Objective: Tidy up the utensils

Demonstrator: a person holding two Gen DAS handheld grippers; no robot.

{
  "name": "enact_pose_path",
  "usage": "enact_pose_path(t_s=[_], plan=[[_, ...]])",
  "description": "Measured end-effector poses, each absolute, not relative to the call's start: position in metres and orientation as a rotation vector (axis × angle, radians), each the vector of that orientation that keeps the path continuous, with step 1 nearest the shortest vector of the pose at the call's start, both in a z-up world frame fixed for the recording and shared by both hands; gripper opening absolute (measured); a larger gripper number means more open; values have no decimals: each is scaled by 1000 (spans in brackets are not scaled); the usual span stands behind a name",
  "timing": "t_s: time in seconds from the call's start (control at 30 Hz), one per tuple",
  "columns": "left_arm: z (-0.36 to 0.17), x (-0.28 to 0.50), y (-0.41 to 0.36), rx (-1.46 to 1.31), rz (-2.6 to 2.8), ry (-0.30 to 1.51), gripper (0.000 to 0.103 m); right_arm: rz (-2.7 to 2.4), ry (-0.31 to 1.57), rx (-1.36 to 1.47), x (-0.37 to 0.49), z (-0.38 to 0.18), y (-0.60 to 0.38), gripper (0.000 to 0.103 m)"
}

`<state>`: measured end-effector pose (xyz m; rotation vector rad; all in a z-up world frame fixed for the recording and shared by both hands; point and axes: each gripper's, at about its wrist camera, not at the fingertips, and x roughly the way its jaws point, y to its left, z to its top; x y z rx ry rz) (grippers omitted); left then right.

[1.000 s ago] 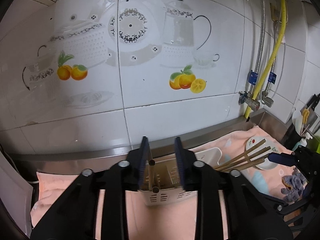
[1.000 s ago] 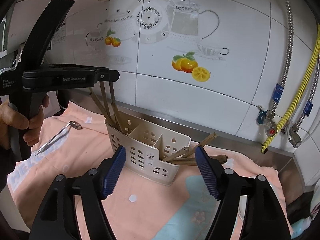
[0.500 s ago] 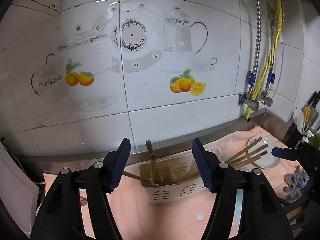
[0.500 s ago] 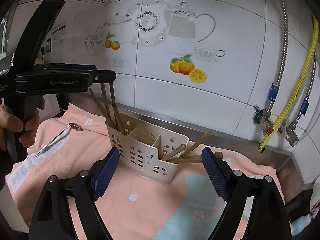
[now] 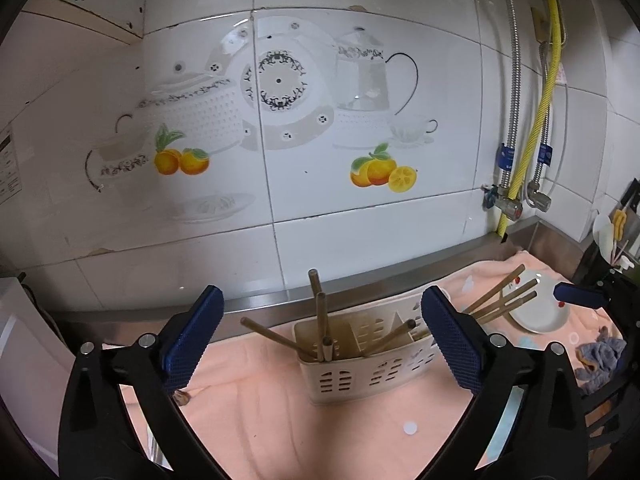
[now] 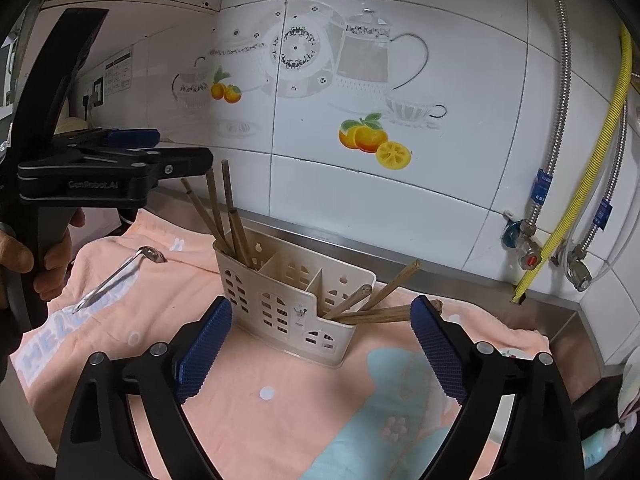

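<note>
The caddy [image 6: 292,304] stands on the peach towel [image 6: 248,392] near the tiled wall, three compartments in a row. Chopsticks [image 6: 224,216] stand upright in its left end; others [image 6: 376,300] lean low out of the right end, tips over the rim. The left gripper [image 5: 320,344] has just been opening, and its jaws are now spread wide with nothing between the pads. The right gripper [image 6: 320,344] has likewise been opening and is spread empty before the caddy. I judge a drop into the caddy just done. A spoon [image 6: 120,276] lies loose on the towel to the left, near the hand [image 6: 24,256]; it looks the likely next pick, calling for a low, flat pinch on its thin handle. A plate [image 5: 540,308] sits far right, partly behind the sticks. The caddy's middle compartment is hard to read.
</note>
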<state>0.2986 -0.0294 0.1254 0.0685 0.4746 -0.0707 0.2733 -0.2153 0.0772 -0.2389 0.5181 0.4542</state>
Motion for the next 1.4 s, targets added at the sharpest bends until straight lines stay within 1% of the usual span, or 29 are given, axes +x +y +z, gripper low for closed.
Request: enact_pose_path(t_s=[0.07, 0.63, 1.07, 1.4], plan=[[125, 296, -28, 65, -76, 477, 98, 452, 515, -239, 271, 77, -215, 92], [120, 260, -21, 78, -60, 442, 98, 449, 514, -209, 256, 74, -223, 93], [116, 230, -17, 83, -59, 419, 98, 454, 540, -116, 244, 68, -231, 94], [106, 216, -8, 61, -75, 454, 98, 449, 547, -48, 232, 65, -239, 94]])
